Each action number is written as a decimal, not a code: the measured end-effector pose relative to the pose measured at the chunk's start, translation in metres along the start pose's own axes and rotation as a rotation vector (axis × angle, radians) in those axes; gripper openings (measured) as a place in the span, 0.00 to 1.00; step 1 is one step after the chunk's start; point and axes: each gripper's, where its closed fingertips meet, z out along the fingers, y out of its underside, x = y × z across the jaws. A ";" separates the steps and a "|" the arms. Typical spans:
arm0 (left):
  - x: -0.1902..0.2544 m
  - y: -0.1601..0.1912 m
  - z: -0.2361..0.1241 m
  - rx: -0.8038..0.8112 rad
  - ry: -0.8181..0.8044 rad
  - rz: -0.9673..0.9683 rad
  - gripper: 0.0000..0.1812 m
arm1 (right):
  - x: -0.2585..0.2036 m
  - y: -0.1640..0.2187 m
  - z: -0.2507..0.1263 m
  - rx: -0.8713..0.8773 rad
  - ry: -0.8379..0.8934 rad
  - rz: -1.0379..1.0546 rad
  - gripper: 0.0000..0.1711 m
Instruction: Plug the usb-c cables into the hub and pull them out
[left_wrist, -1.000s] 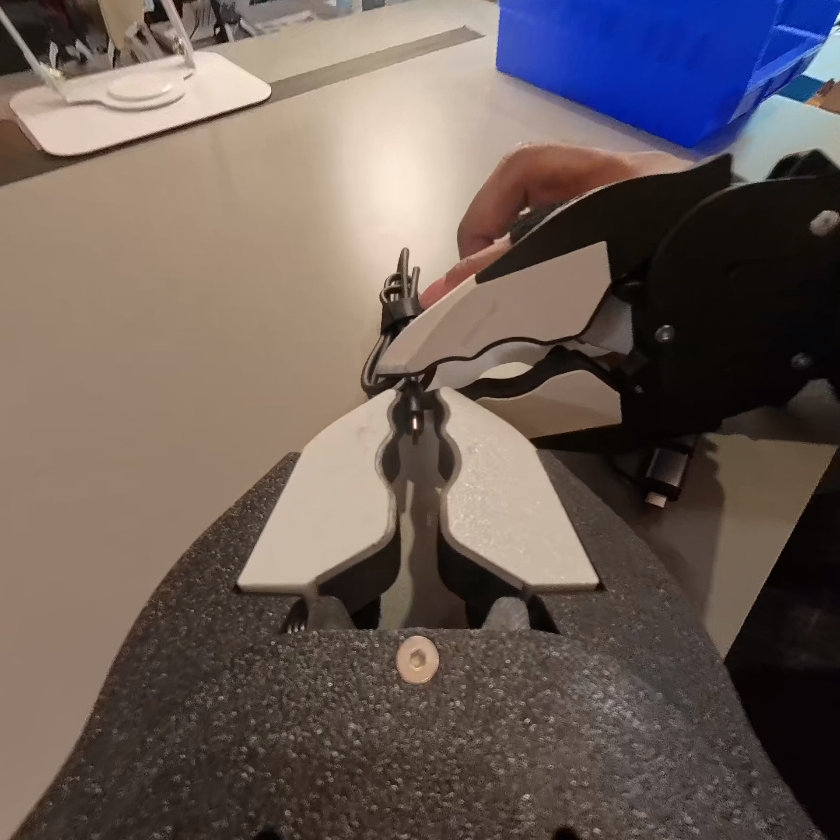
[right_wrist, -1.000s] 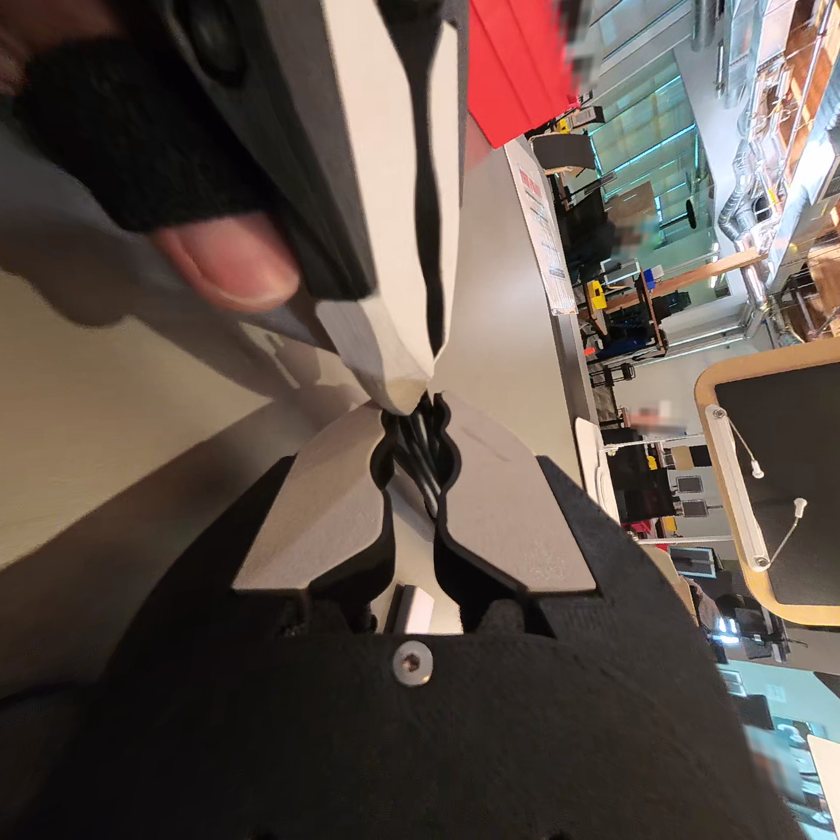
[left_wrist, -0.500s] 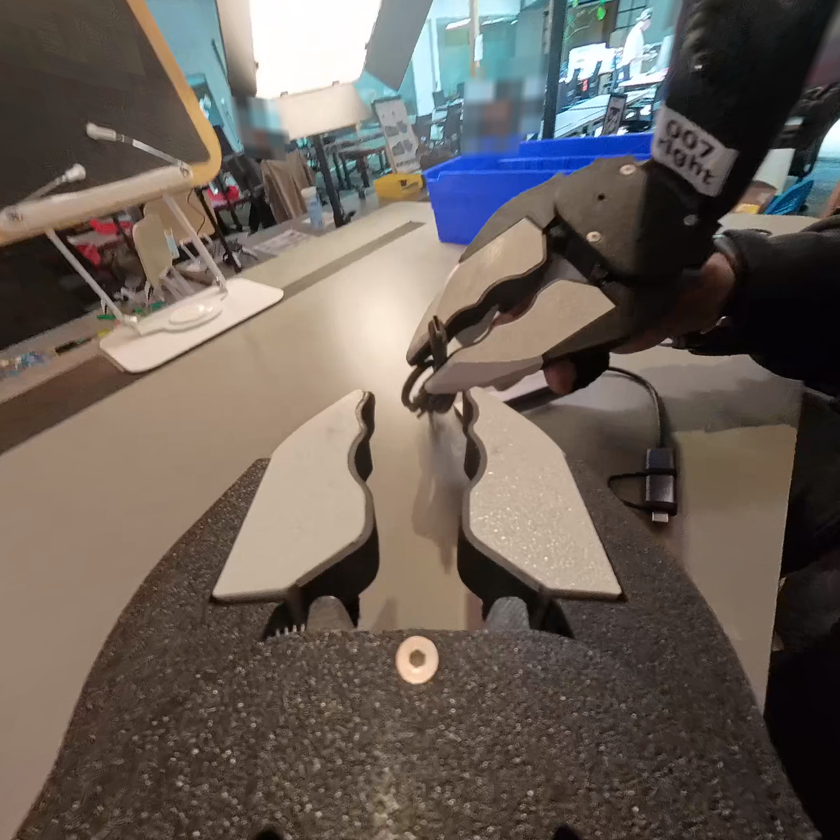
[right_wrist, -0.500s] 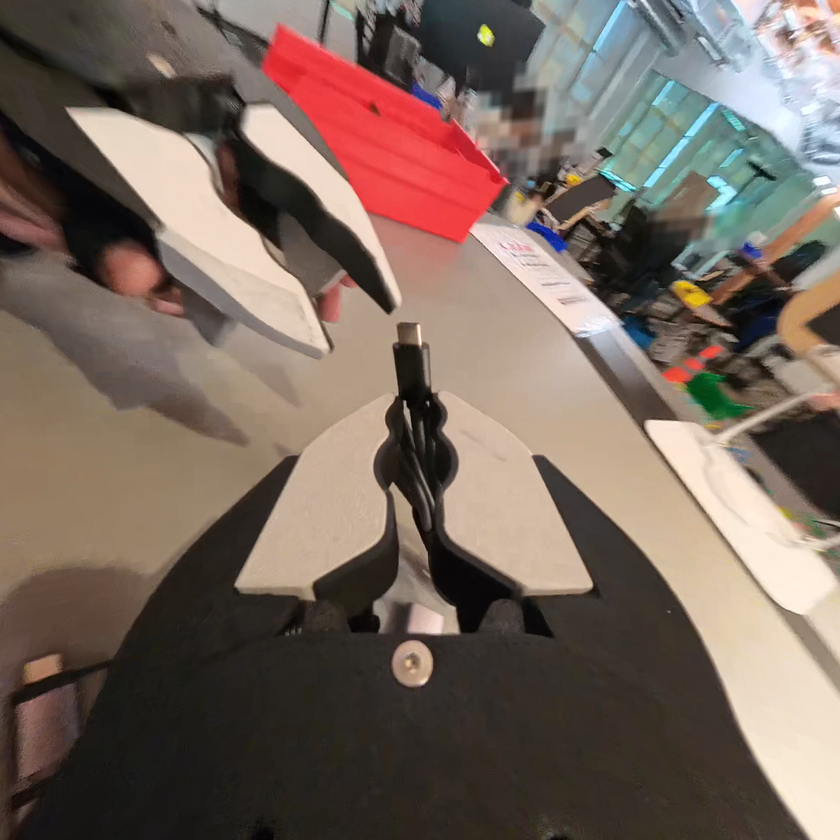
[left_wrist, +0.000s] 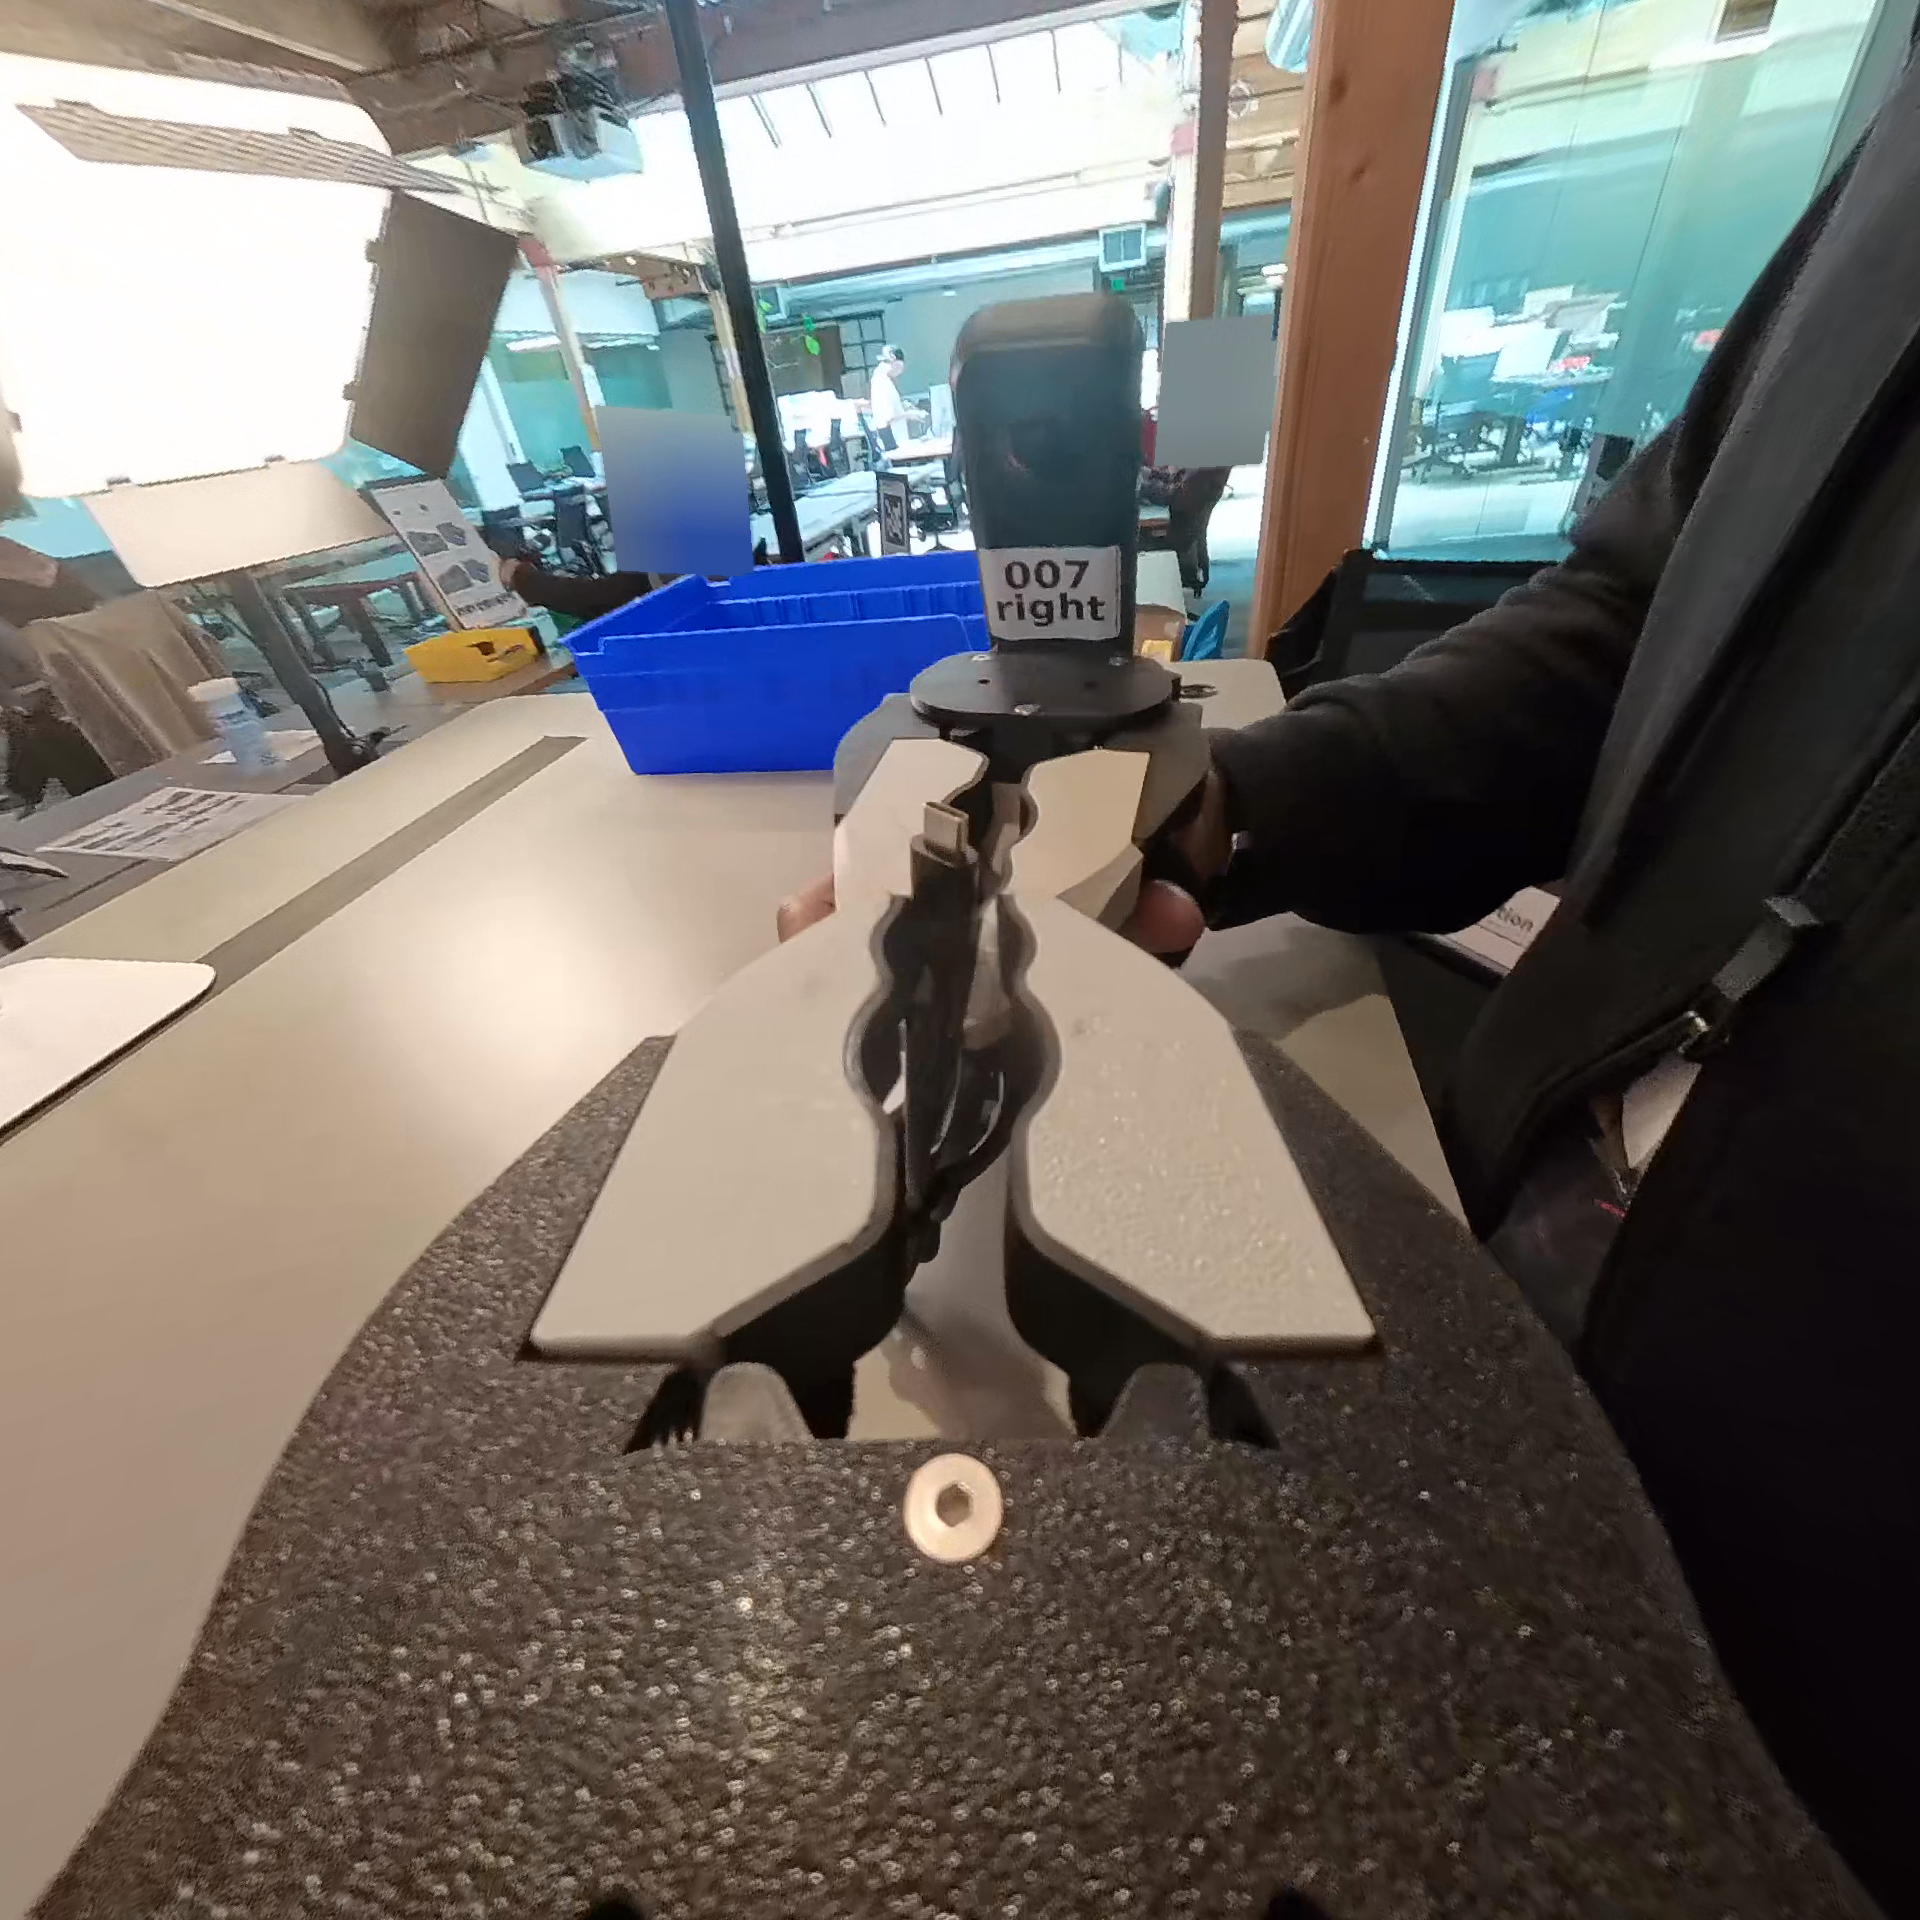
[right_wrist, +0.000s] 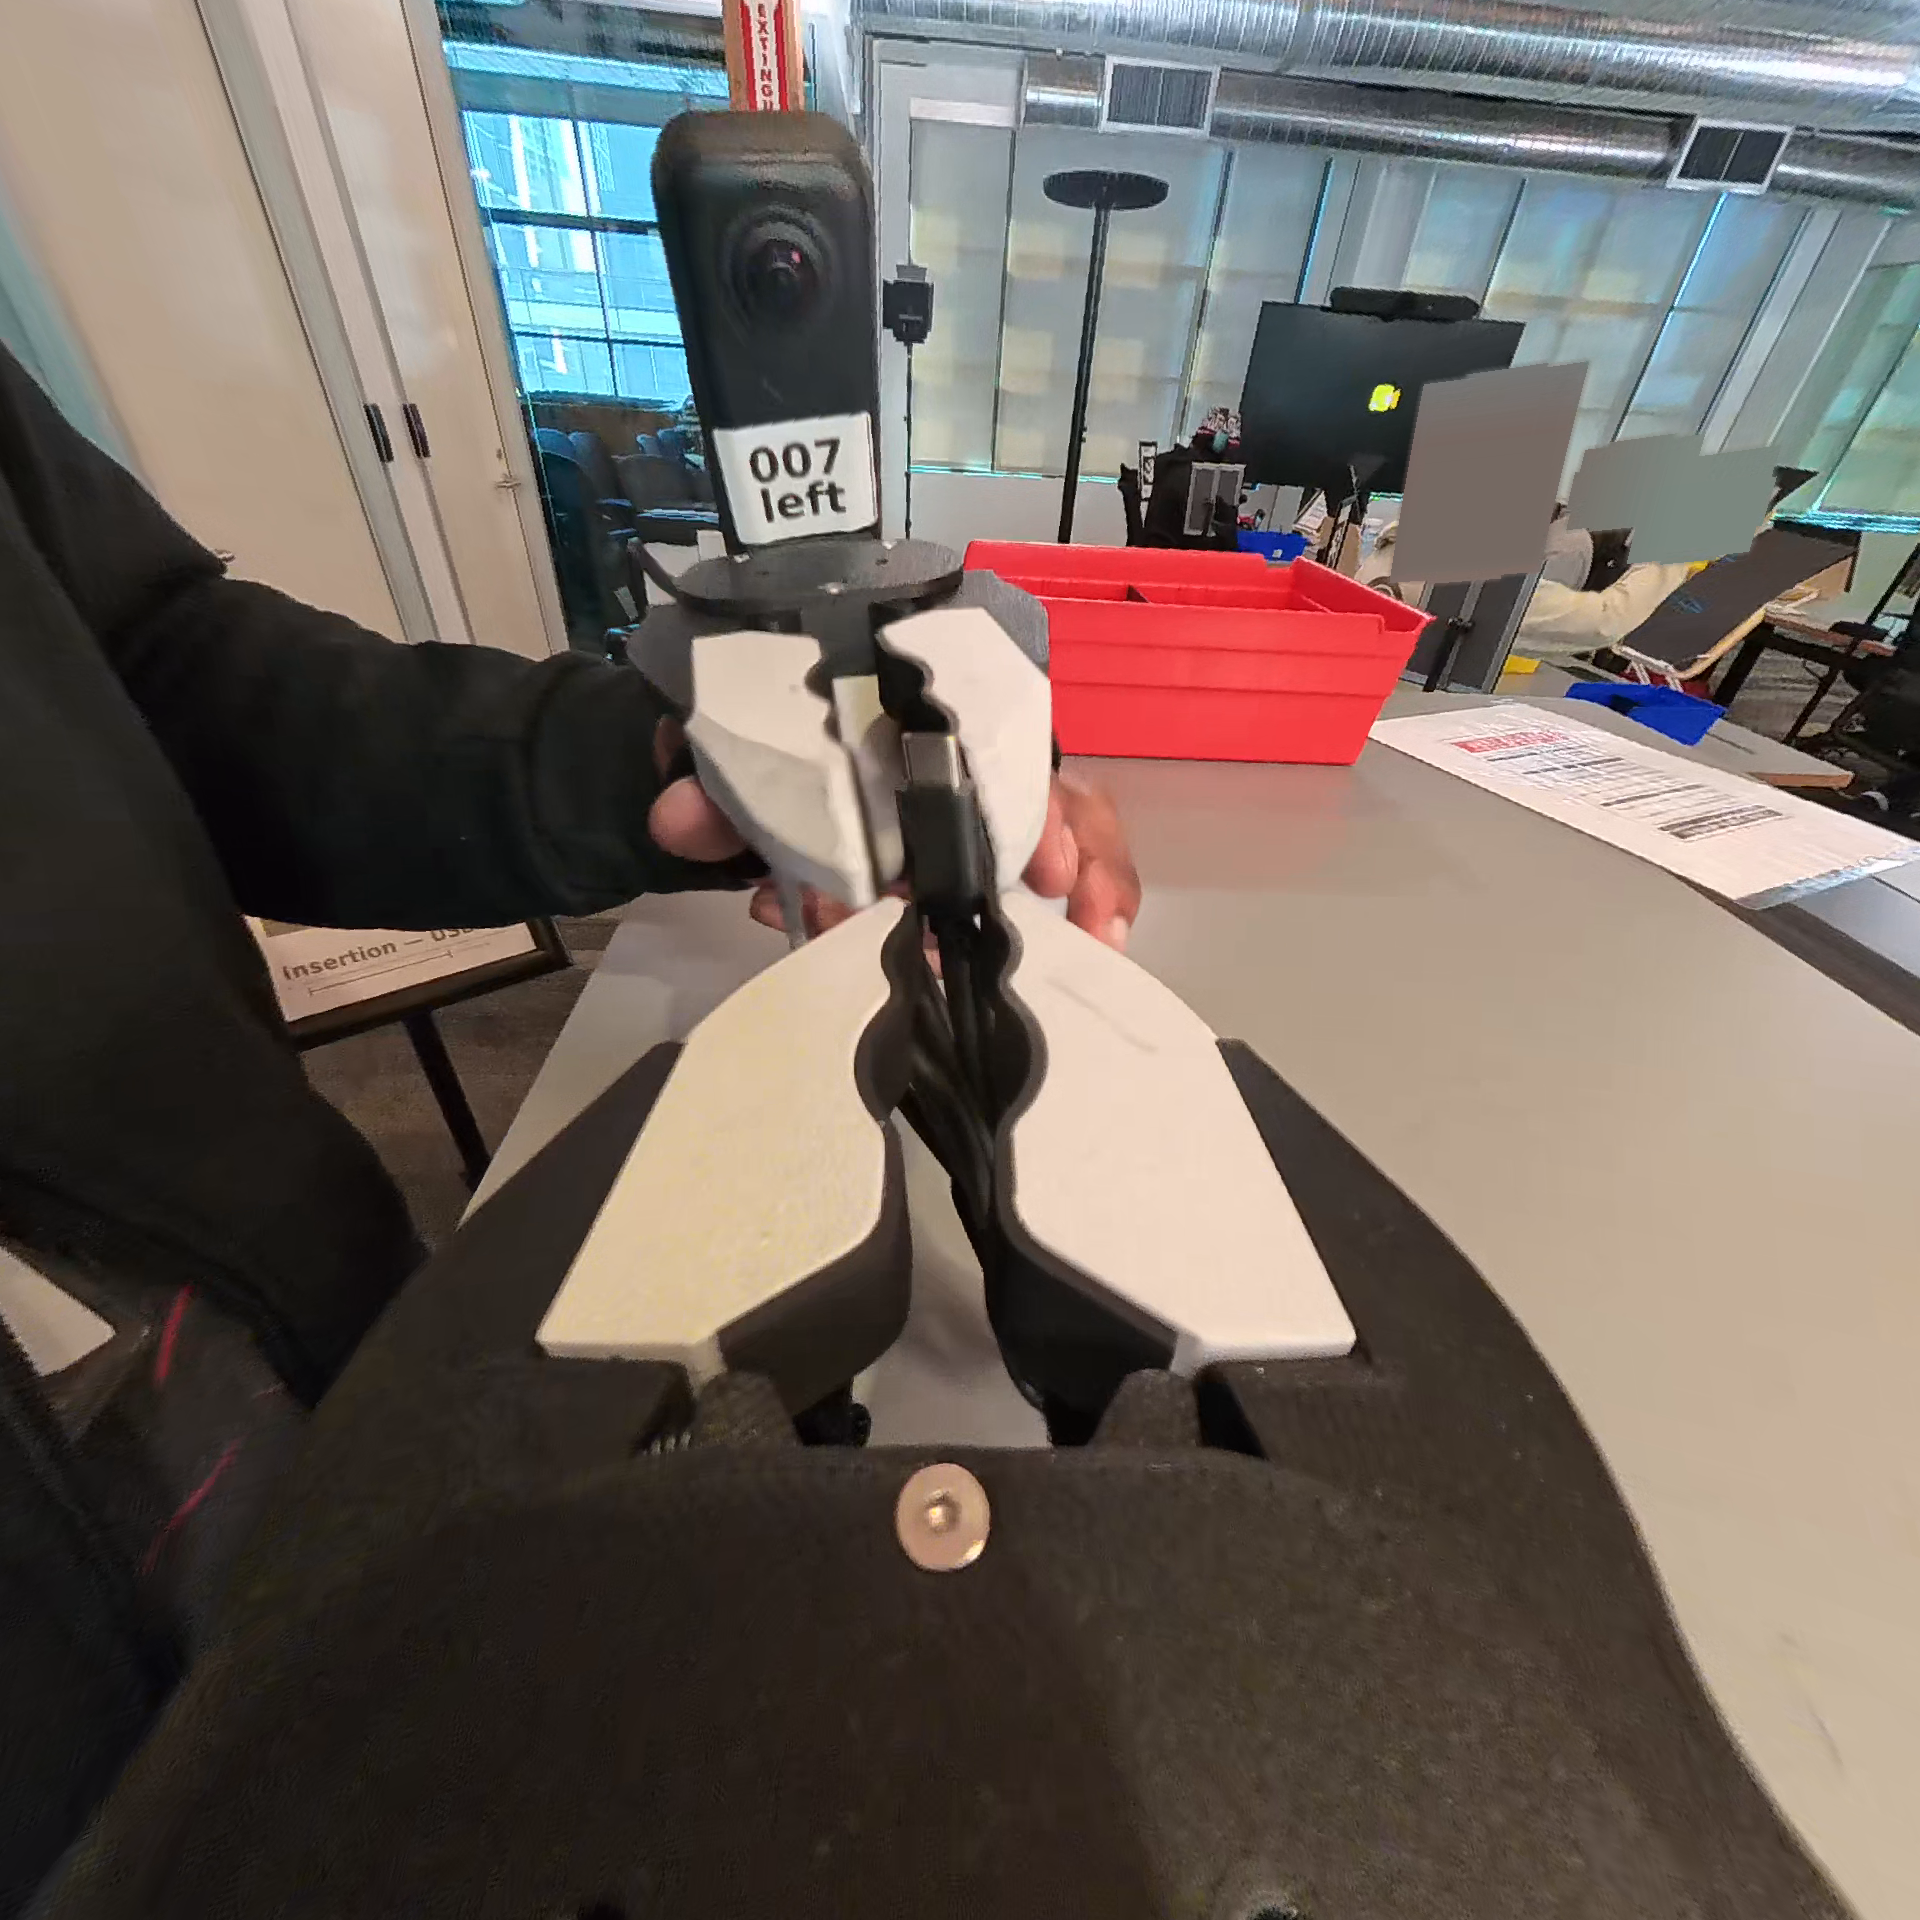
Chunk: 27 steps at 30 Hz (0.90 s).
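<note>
The two grippers face each other tip to tip above the grey table (left_wrist: 312, 1039). My left gripper (left_wrist: 951, 920) is shut on a black cable whose USB-C plug (left_wrist: 940, 842) sticks out past its fingertips toward the right gripper (left_wrist: 992, 883). In the right wrist view, my right gripper (right_wrist: 951, 925) is shut on a bundle of black cable. Its USB-C plug (right_wrist: 935, 800) points at the left gripper (right_wrist: 914, 873). I cannot tell whether both hold the same bundle. No hub shows in either view.
A blue bin (left_wrist: 769, 675) stands on the table behind the right gripper. A red bin (right_wrist: 1195, 665) stands behind the left gripper, with a printed sheet (right_wrist: 1621, 790) to its right. A white stand base (left_wrist: 83, 1018) lies at the left edge. A person's dark sleeves hold both grippers. My two grippers' fingertips are within a few centimetres of each other.
The left gripper, open half a second ago, has closed on the cable. Both grippers have lifted off the table and swung level to face each other.
</note>
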 end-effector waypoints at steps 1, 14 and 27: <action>0.002 0.000 0.003 -0.002 0.006 0.008 0.11 | 0.000 0.000 -0.001 0.003 0.002 0.005 0.06; -0.012 -0.003 0.021 -0.022 -0.111 0.057 0.07 | 0.012 0.002 -0.023 0.001 0.067 0.092 0.09; -0.038 0.022 0.027 -0.382 -0.446 0.473 0.07 | 0.025 -0.006 -0.053 -0.212 0.271 0.323 0.13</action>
